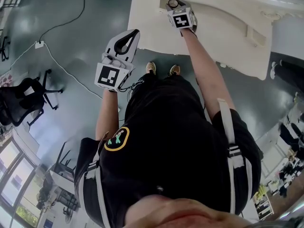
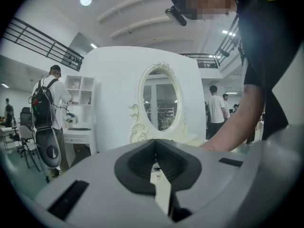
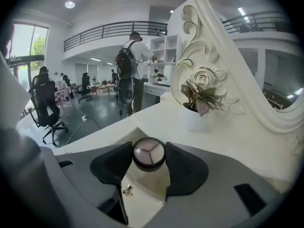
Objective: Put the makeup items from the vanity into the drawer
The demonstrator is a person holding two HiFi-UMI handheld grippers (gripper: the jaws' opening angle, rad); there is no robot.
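In the head view the right gripper (image 1: 174,4) hides most of the round compact (image 3: 148,154), and the frame's top edge cuts off the glossy cream vanity (image 1: 228,27). The gripper's half-spread black pads clamp the compact's dark rim above the open drawer (image 3: 145,190). At centre-left, the left gripper (image 2: 154,148) is closed and empty.

Black shirt (image 1: 166,141); white shoulder straps (image 1: 227,127)
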